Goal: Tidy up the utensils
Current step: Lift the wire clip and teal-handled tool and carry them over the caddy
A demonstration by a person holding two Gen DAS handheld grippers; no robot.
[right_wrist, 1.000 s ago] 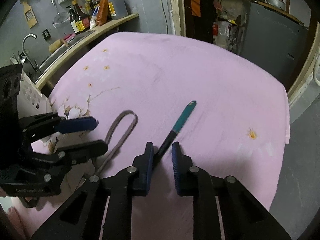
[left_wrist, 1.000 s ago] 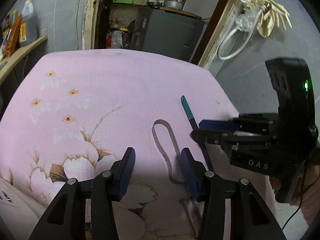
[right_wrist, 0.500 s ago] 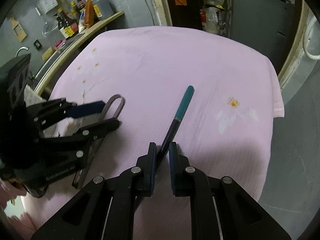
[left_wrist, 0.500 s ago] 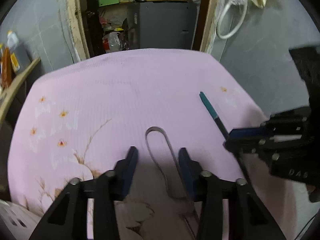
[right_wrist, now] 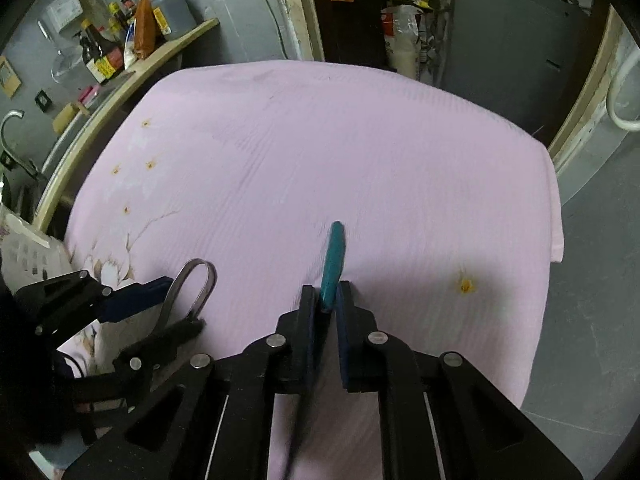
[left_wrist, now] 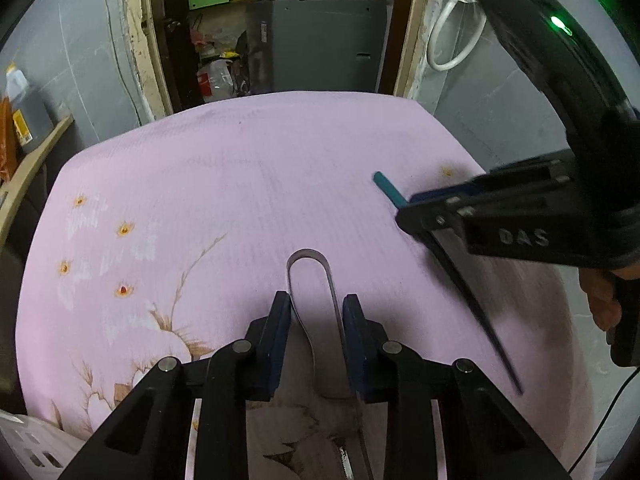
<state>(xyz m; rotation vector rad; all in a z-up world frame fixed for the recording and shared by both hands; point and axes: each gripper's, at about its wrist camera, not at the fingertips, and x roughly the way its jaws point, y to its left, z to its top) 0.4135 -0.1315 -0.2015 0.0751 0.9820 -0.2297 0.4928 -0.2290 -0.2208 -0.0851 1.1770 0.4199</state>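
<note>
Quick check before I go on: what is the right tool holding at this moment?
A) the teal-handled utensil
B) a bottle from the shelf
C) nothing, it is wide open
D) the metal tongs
A: in the right wrist view the right tool is shut on the teal-handled utensil, while the metal tongs sit between the fingers of the left tool.

Two utensils showing on one pink cloth point(left_wrist: 248, 184): one metal tongs point(left_wrist: 310, 280) lying near-centre, one teal-handled knife point(right_wrist: 334, 256) right. Two grippers working: left gripper point(left_wrist: 314, 332), right gripper point(right_wrist: 330, 312).
</note>
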